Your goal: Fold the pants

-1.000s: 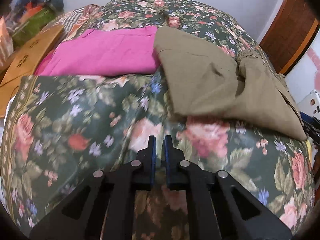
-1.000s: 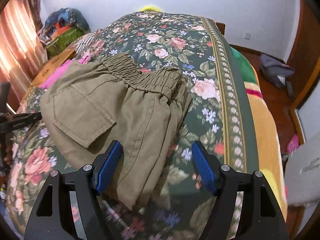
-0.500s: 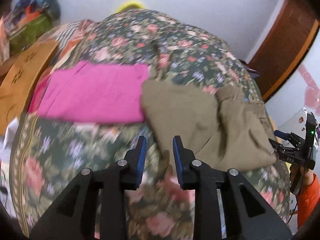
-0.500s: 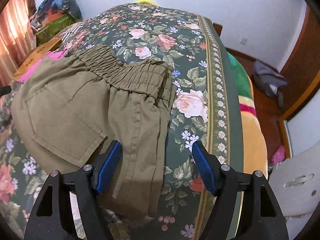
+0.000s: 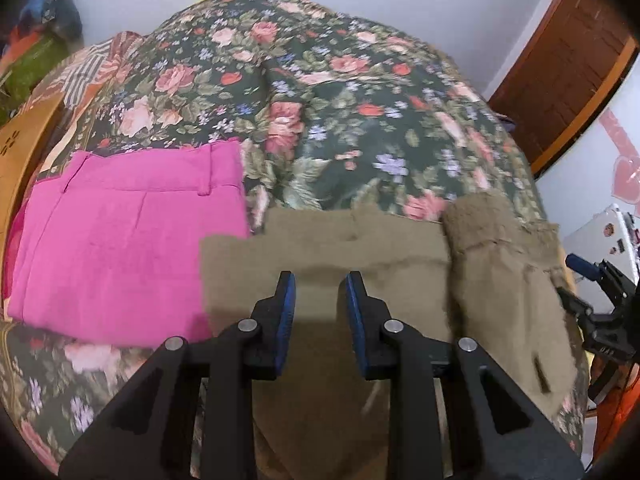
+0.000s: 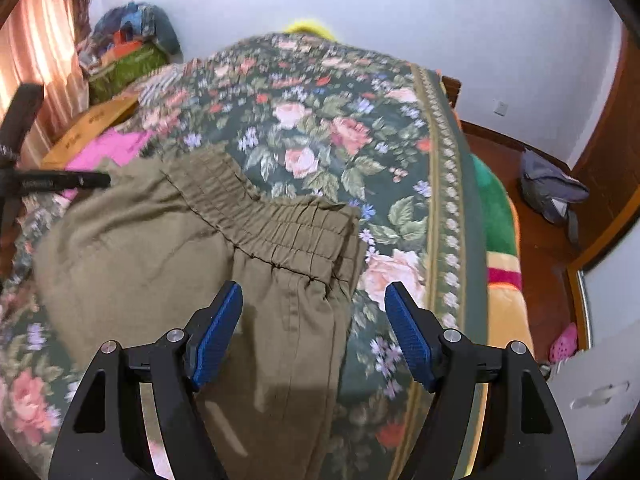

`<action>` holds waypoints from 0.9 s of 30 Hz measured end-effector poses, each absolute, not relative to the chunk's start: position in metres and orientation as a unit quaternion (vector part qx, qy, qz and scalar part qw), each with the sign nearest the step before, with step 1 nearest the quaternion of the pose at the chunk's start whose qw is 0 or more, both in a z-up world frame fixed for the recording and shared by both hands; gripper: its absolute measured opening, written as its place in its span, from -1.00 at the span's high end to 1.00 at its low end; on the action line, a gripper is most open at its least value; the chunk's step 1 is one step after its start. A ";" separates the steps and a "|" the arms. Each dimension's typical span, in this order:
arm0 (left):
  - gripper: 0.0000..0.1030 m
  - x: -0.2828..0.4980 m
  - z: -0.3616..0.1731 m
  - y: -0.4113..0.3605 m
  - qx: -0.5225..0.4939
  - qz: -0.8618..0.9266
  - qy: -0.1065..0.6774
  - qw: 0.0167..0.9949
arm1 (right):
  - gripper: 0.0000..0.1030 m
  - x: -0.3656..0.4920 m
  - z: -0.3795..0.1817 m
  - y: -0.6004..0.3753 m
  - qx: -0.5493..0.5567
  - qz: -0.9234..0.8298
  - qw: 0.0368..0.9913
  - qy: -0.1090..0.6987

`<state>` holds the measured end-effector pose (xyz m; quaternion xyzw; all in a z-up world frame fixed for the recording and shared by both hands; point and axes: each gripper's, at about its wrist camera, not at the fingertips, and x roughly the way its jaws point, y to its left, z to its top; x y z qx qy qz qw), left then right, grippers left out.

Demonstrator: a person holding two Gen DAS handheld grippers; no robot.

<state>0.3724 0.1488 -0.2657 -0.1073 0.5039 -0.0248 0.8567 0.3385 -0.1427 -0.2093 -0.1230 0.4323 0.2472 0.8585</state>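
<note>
Olive-green pants (image 5: 360,256) lie folded on the floral bedspread (image 5: 320,92); their elastic waistband (image 6: 280,224) shows in the right wrist view. My left gripper (image 5: 320,304) is open, jaws partly apart, just above the folded leg end of the pants, holding nothing. My right gripper (image 6: 314,320) is wide open above the waist end of the pants (image 6: 160,240), its left finger over the cloth and its right finger over the bedspread (image 6: 340,128).
Folded pink pants (image 5: 120,240) lie left of the olive pants. A wooden board (image 5: 20,152) and piled clothes (image 6: 128,52) are at the bed's far left. The bed's right edge (image 6: 472,240) drops to a wooden floor with a grey bag (image 6: 552,192).
My left gripper has opened from nearly shut and moved forward and right, over the olive pants. My right gripper stayed wide open and shifted slightly along the waist end.
</note>
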 end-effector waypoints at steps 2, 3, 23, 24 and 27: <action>0.50 0.378 -0.271 0.154 -0.100 -0.012 0.506 0.857 | -0.34 0.345 -0.224 -0.139 -0.131 0.248 0.849 0.447; 0.49 0.380 -0.274 0.156 -0.092 -0.003 0.507 0.857 | -0.34 0.347 -0.229 -0.139 -0.129 0.250 0.847 0.451; -0.48 0.316 -0.204 0.167 -0.080 0.056 0.446 0.890 | -0.35 0.314 -0.173 -0.184 -0.094 0.213 0.886 0.401; -0.57 0.309 -0.201 0.165 -0.080 0.057 0.445 0.890 | -0.37 0.311 -0.169 -0.185 -0.092 0.213 0.888 0.398; -0.84 0.288 -0.200 0.161 -0.088 0.055 0.447 0.889 | -0.38 0.299 -0.162 -0.188 -0.089 0.210 0.892 0.391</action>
